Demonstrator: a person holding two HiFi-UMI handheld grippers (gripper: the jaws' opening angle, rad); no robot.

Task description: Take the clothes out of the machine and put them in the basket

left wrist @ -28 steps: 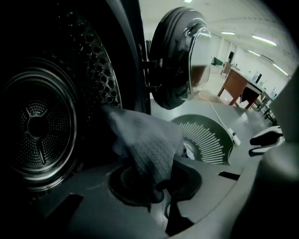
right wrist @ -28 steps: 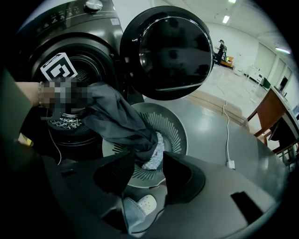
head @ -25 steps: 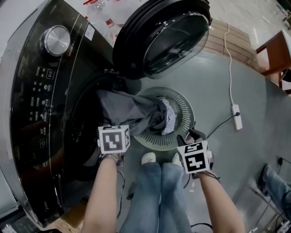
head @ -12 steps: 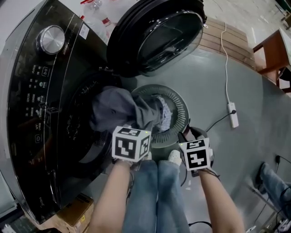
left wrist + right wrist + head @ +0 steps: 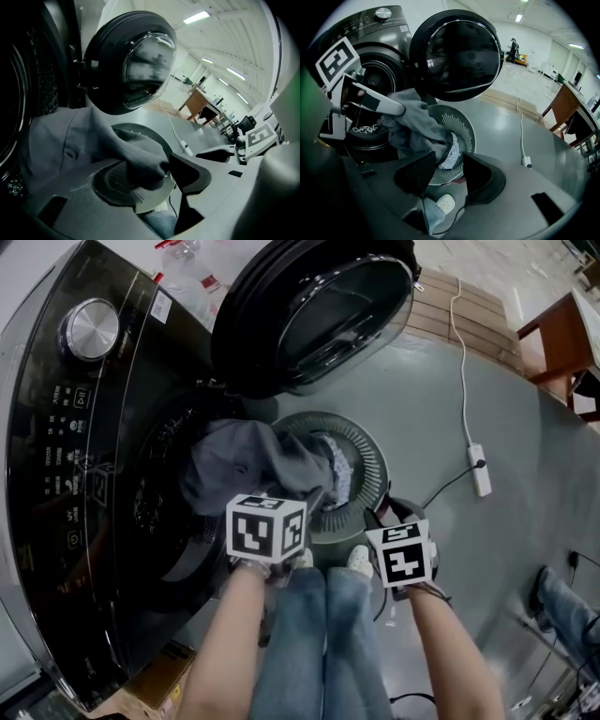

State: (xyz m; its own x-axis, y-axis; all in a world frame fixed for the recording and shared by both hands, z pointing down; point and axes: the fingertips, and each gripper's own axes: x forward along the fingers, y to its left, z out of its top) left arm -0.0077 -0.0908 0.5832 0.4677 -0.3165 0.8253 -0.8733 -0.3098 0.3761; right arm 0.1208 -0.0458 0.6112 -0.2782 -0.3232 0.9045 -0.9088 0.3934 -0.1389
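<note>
We see the left gripper [image 5: 161, 176] just opening its jaws, the grey garment [image 5: 248, 460] seemingly loose between them and draped into the basket [image 5: 375, 465]; the right gripper [image 5: 446, 171] gapes empty.

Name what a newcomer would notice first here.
The grey garment stands out first: it drapes from the drum of the black washer across into the round slatted basket on the floor. Above it, the washer's big round door stands wide open. The left gripper has just been opening its jaws, with a fold of the garment lying between them.
</note>
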